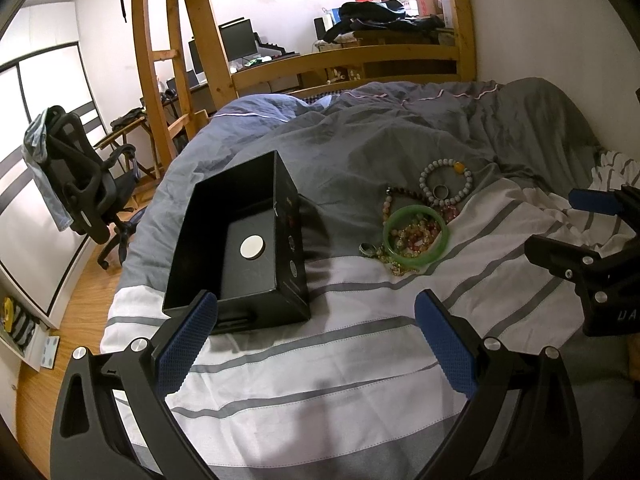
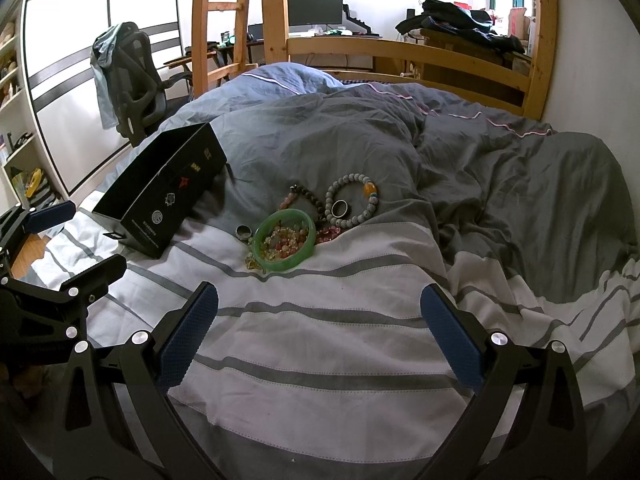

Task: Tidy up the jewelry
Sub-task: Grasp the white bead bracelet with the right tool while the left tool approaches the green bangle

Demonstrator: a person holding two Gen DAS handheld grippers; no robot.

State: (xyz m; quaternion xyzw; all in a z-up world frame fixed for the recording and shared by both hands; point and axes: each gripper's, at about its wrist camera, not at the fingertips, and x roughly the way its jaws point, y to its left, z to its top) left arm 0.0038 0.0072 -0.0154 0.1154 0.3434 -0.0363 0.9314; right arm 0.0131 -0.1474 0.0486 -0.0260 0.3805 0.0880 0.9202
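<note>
Left gripper (image 1: 316,310) hovers low over the bed, jaws spread wide, nothing between the blue pads; its left fingertip (image 1: 202,312) overlaps the near end of the black box (image 1: 240,236) in the left wrist view, contact can't be told. Box is open-topped, sits on the striped sheet (image 1: 340,360) at the left, a round white disc (image 1: 252,247) on its floor, otherwise dark inside. Right of the box, apart from it, the jewelry pile: small metal ring (image 1: 366,249) nearest the box, green bangle (image 1: 416,232) lying flat with a tangle of yellow and pink bead strands (image 1: 418,236) inside and under it, a dark bead strand (image 1: 404,194) behind, and a pale bead bracelet (image 1: 446,183) with an amber bead, a second ring (image 1: 440,191) lying inside its loop. Right gripper (image 2: 320,308) also held low over the sheet, jaws wide, holding nothing, pointed at the bangle (image 2: 285,239) but well short of it; box (image 2: 164,190) to its left, pale bracelet (image 2: 352,200) behind the bangle. Each gripper shows at the edge of the other's view. Surface: white sheet with grey stripes, rumpled grey duvet (image 2: 360,132) behind the jewelry. Room: wooden bed frame and ladder (image 2: 240,20), office chair (image 2: 132,80) with clothes draped, desk with monitor (image 2: 315,8), clothes heap (image 2: 460,20) at right rear, wood floor.
</note>
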